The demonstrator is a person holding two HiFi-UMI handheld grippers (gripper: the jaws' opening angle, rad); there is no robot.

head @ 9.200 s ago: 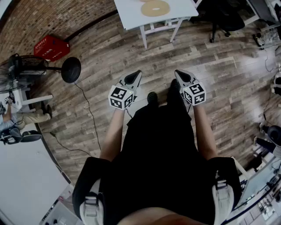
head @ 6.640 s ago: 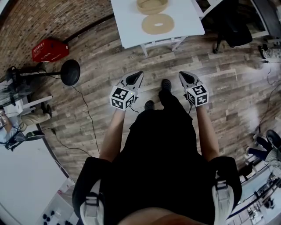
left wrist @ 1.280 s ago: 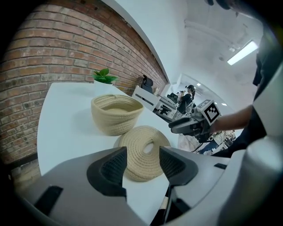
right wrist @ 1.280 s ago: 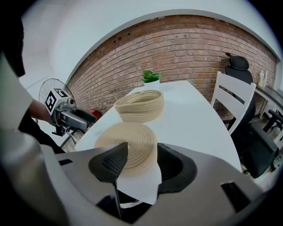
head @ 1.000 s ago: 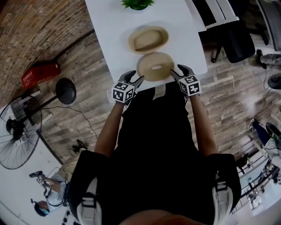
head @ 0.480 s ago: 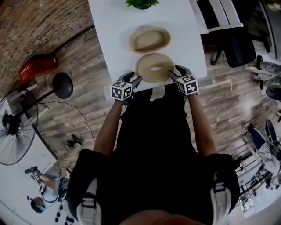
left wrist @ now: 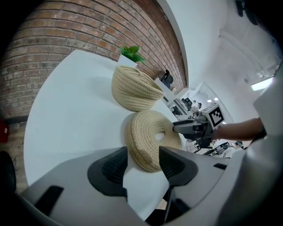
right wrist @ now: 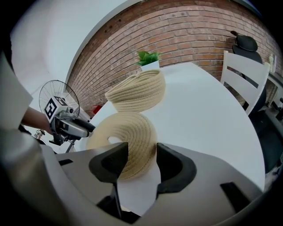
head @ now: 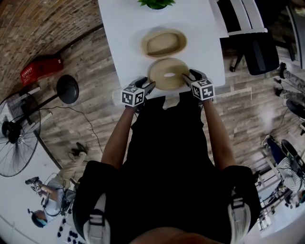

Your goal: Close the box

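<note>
**White worktop by a brick wall: rope lid flanked, not yet gripped**

A white worktop [head: 125, 33] stands against a brick wall, with a small potted plant [head: 155, 4] at its far end, cut off by the frame edge. The box is a coiled-rope basket [head: 163, 43], open on top. Its lid [head: 168, 74], a flat coiled-rope disc with a hole in the middle, lies just in front of the basket near the worktop's near edge.

The left gripper [head: 149, 85] and right gripper [head: 186, 76] sit at opposite sides of the lid. Each has its fingers spread wide with the lid's rim in the gap. Neither is clenched on it.

The lid looks light, soft and somewhat floppy, with a rough surface that should not slip. Taking hold at opposite rims would likely keep it level.

I cannot tell whether any finger touches the rope. The lid's underside is hidden.
</note>
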